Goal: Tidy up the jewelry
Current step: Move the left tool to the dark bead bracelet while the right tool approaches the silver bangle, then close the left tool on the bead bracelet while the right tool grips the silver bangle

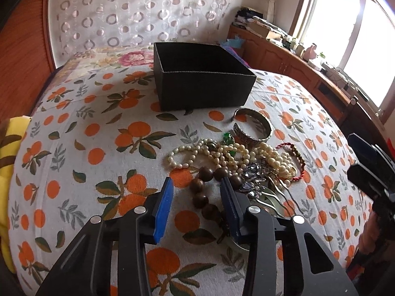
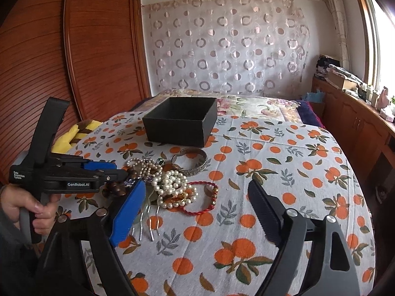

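A pile of jewelry lies on the orange-print cloth: pearl strands [image 1: 237, 154] [image 2: 170, 182], a brown wooden bead bracelet [image 1: 206, 187], a silver bangle [image 1: 254, 128] [image 2: 191, 161], a red cord bracelet [image 1: 300, 162] [image 2: 201, 198] and a hair comb [image 2: 148, 224]. An open black box [image 1: 201, 83] [image 2: 181, 120] stands behind the pile. My left gripper [image 1: 197, 185] is open, its fingers on either side of the wooden beads; it also shows in the right wrist view [image 2: 121, 170]. My right gripper [image 2: 197, 190] is open and empty, just in front of the pile.
A yellow cushion [image 1: 7, 162] [image 2: 71, 135] lies at the bed's left edge. A wooden cabinet [image 1: 308, 74] [image 2: 358, 128] with clutter runs along the right under the window. A wooden wardrobe [image 2: 74, 56] stands on the left.
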A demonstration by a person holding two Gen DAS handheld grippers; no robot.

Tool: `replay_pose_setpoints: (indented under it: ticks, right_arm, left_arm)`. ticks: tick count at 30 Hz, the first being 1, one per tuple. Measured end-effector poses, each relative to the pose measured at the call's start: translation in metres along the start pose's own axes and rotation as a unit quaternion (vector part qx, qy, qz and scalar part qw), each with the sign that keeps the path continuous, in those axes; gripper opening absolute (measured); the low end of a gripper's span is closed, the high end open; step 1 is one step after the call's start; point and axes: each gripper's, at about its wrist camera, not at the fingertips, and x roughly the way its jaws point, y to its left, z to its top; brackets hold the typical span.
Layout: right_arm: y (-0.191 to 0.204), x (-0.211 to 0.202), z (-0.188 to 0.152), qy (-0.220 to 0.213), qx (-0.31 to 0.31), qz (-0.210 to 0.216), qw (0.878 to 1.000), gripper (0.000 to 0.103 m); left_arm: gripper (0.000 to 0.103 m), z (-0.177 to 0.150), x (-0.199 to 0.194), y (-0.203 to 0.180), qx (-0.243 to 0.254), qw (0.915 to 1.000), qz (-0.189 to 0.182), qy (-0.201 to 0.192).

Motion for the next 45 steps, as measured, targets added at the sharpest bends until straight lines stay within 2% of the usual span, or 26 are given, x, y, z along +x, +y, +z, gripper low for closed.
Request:
replay_pose_setpoints:
  ticks: [2,6,10,12,18,25,33,34,36,39,45]
  right_arm:
    - [-0.003,0.005,0.004,0.004,-0.005,0.001,1.000,0.080]
    - [-0.007,0.015,0.011,0.008,-0.013,0.001,1.000,0.074]
    - [-0.008,0.031,0.018,0.023,-0.030,0.002,0.999,0.067]
    - [-0.008,0.042,0.023,0.032,-0.041,0.005,0.999,0.055]
    - [-0.012,0.072,0.039,0.062,-0.059,0.017,0.996,0.041]
    - [-0.016,0.108,0.048,0.105,-0.055,0.038,0.992,0.037]
    - [-0.015,0.139,0.041,0.149,-0.054,0.042,0.986,0.024]
    - [-0.015,0.141,0.042,0.150,-0.054,0.042,0.986,0.023]
    - [-0.015,0.141,0.041,0.150,-0.056,0.041,0.986,0.013]
    - [-0.015,0.142,0.042,0.153,-0.060,0.043,0.985,0.007]
    - [-0.018,0.134,0.046,0.141,-0.067,0.042,0.987,0.005]
  left_arm:
    - [0.030,0.001,0.003,-0.001,0.004,1.0000,0.004,0.005]
    - [0.013,-0.001,0.005,-0.003,0.015,0.9999,-0.001,0.006]
    - [0.012,-0.002,-0.004,-0.007,0.026,0.9996,0.004,-0.011]
    - [0.012,0.000,-0.015,-0.007,0.024,0.9993,-0.002,-0.028]
    - [0.012,0.005,-0.041,-0.014,0.032,0.9976,-0.008,-0.061]
    - [0.012,0.016,-0.066,-0.019,0.037,0.9947,-0.014,-0.095]
    - [0.012,0.028,-0.088,-0.020,0.036,0.9915,-0.019,-0.124]
    - [0.012,0.029,-0.089,-0.021,0.037,0.9911,-0.018,-0.126]
    - [0.012,0.032,-0.093,-0.022,0.040,0.9903,-0.014,-0.133]
    - [0.012,0.038,-0.094,-0.022,0.041,0.9896,-0.009,-0.138]
    - [0.012,0.047,-0.094,-0.019,0.040,0.9888,-0.001,-0.144]
